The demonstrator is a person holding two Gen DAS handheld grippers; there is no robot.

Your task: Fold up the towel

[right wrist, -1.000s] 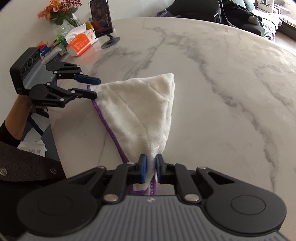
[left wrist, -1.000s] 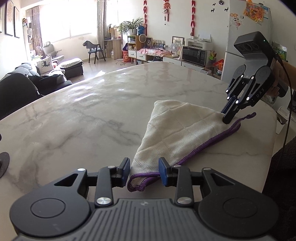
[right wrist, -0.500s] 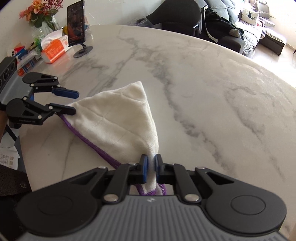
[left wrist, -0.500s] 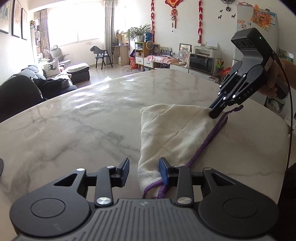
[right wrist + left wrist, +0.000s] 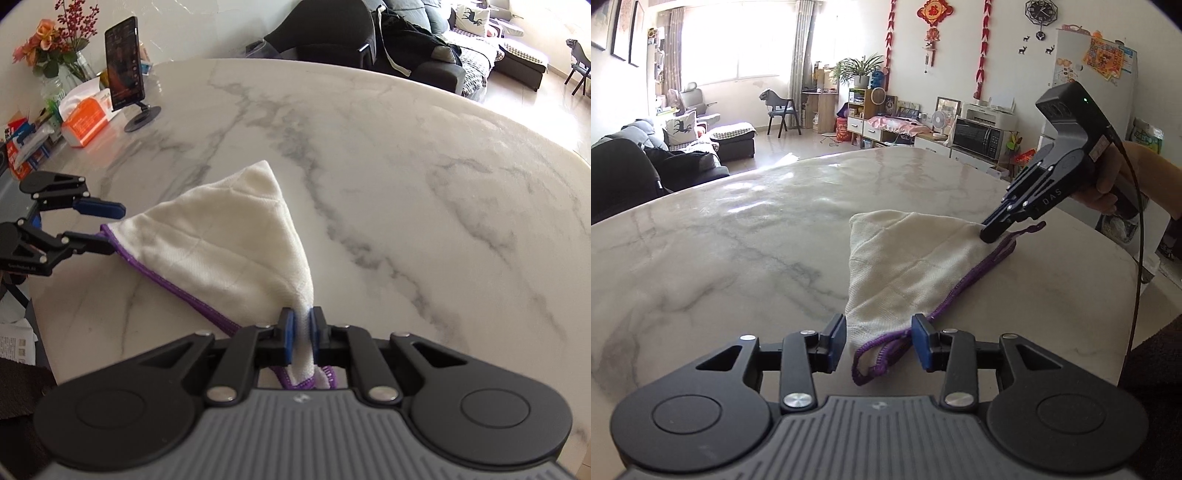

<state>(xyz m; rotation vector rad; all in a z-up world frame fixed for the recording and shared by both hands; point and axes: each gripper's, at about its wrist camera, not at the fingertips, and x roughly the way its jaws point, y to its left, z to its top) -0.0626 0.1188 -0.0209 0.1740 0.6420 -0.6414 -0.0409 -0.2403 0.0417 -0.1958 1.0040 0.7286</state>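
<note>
A cream towel with a purple stitched edge is lying folded into a rough triangle on a white marble worktop, near the edge closest to the person. The right gripper is clenching one gathered corner of the towel, the cloth squeezed between its blue pads and lifting slightly there. At the opposite corner, the left gripper is hovering with its jaws opening; the towel's corner and purple loop are sitting between the pads, apparently untouched by them, though the angle makes contact hard to judge. A hand is gripping the right gripper's handle. Farther off on the worktop, a phone on a stand is standing upright beside an orange tissue pack and a vase of flowers.
</note>
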